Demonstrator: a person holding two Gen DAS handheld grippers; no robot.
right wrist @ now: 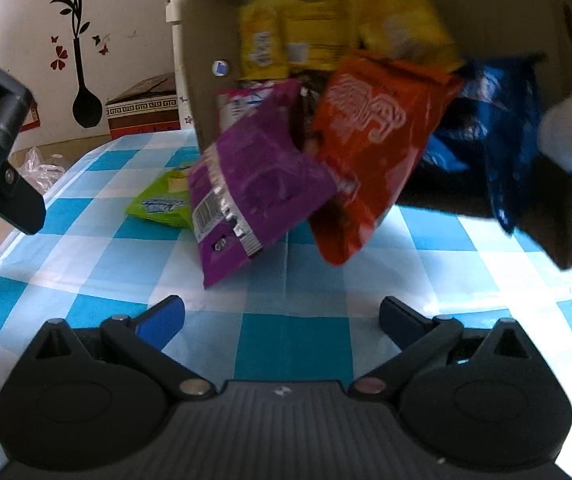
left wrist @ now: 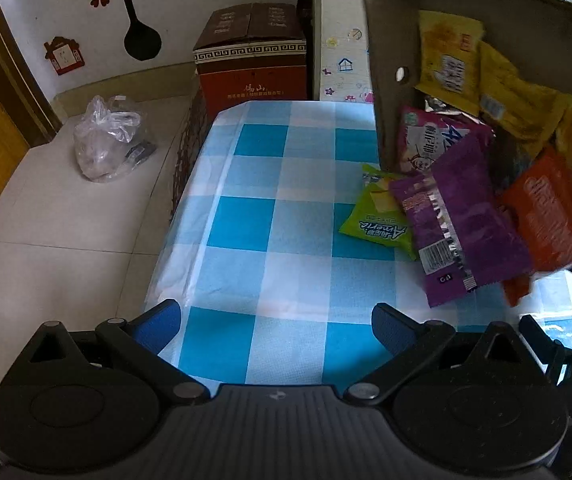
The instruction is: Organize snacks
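A cardboard box (left wrist: 393, 80) lies tipped over on a table w/ blue-and-white check cloth (left wrist: 270, 216), its open mouth spilling snack bags. A purple bag (right wrist: 254, 192) and an orange bag (right wrist: 365, 152) slide out, blurred; a green bag (left wrist: 377, 220) lies flat on the cloth beside them. Yellow bags (left wrist: 449, 56) sit deeper inside the box. Left tool (left wrist: 276, 328) and right tool (right wrist: 282, 320) both hover above the cloth, jaws wide, nothing between them.
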